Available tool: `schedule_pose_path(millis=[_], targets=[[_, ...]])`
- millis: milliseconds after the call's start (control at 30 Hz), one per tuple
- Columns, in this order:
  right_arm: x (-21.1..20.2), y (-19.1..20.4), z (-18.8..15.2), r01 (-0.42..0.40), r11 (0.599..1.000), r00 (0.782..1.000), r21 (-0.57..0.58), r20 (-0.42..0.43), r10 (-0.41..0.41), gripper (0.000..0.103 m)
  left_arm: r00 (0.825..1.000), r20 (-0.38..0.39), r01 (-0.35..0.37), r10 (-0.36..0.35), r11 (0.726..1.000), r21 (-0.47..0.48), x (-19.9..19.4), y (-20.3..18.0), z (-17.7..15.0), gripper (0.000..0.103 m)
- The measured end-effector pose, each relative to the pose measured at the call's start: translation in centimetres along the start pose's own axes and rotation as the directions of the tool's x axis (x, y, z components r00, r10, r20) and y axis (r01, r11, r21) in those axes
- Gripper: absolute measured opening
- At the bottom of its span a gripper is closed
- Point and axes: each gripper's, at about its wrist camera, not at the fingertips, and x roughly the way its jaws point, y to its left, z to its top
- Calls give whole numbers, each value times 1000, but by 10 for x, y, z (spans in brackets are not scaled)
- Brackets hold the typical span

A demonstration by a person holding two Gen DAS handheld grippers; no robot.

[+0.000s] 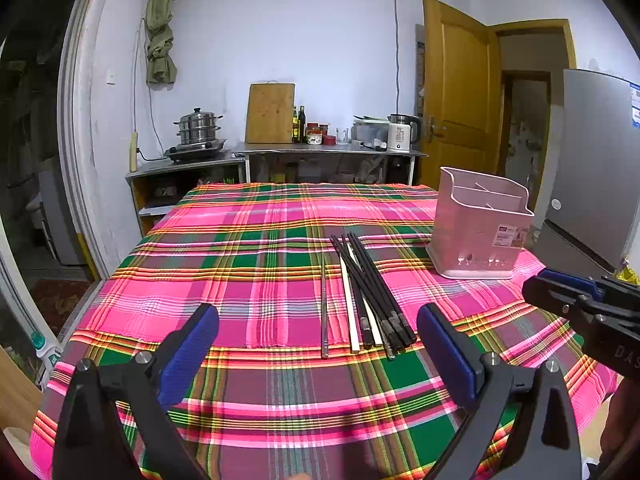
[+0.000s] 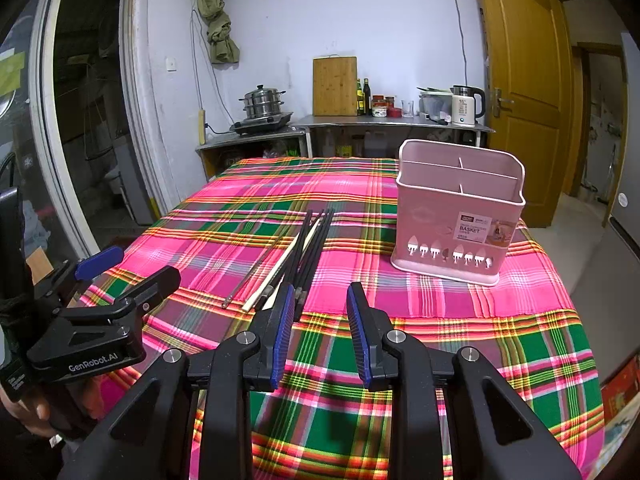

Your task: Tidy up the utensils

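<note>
- We are facing a plaid tablecloth [image 2: 360, 360], woven pink and green.
- We are seeing a pink slotted plastic holder [image 2: 456, 216], labelled "BASKET".
- We are holding our left gripper [image 1: 318, 344], marked "GenRobot.AI", and right gripper [image 2: 316, 332] spread, empty.
- Chopsticks [image 1: 368, 296] are lying beside the holder.

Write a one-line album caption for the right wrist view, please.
Open right gripper poised over loose chopsticks beside an empty pink utensil basket on a plaid tablecloth.

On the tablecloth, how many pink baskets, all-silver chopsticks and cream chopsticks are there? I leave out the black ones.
Pink basket: 1
All-silver chopstick: 1
Cream chopsticks: 2
Total: 4
</note>
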Motion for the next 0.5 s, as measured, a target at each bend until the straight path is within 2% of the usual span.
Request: schedule_pose_path(millis=[500], targets=[[-1,0,-1,-2,1000,1000,1,-1,2,28,1000,-4,8,-8,1000,2,3,-1,0,101]])
